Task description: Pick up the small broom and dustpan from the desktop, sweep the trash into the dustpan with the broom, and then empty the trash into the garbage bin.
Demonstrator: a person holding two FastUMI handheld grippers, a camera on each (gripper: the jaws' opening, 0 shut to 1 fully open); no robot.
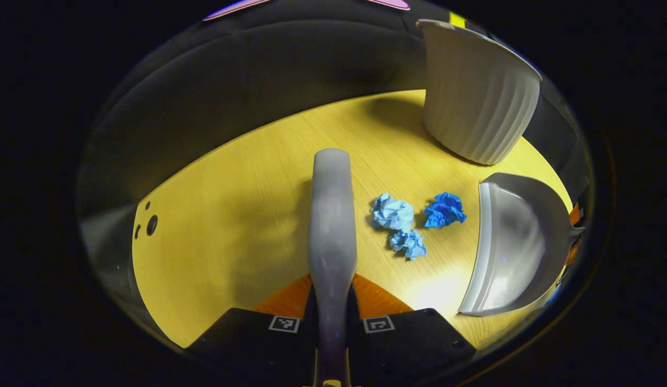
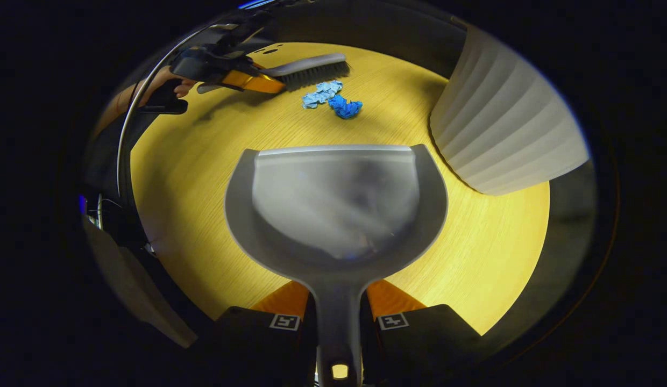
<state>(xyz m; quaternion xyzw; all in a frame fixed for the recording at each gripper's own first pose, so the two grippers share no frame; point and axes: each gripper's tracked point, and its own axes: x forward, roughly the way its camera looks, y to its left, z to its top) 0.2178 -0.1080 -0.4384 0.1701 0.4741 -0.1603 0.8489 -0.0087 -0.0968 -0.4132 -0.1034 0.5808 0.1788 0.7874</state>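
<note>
My left gripper (image 1: 332, 301) is shut on the grey broom (image 1: 332, 215), which reaches forward over the yellow desktop (image 1: 220, 215). Just right of the broom lie two light blue paper wads (image 1: 392, 212) and a dark blue wad (image 1: 445, 209). Beyond them the grey dustpan (image 1: 513, 247) faces the wads with its open edge. In the right gripper view my right gripper (image 2: 338, 306) is shut on the dustpan's handle, with the pan (image 2: 336, 204) low over the desk. Past its front edge lie the wads (image 2: 333, 99), and behind them the broom's bristles (image 2: 312, 67) in the other gripper (image 2: 247, 80).
A white ribbed garbage bin (image 1: 476, 91) stands at the desk's far right, also close on the right of the dustpan (image 2: 500, 129). A hand (image 2: 167, 80) holds the left gripper. Small holes (image 1: 150, 224) mark the desk's left part. Bare desktop (image 2: 183, 177) lies left of the pan.
</note>
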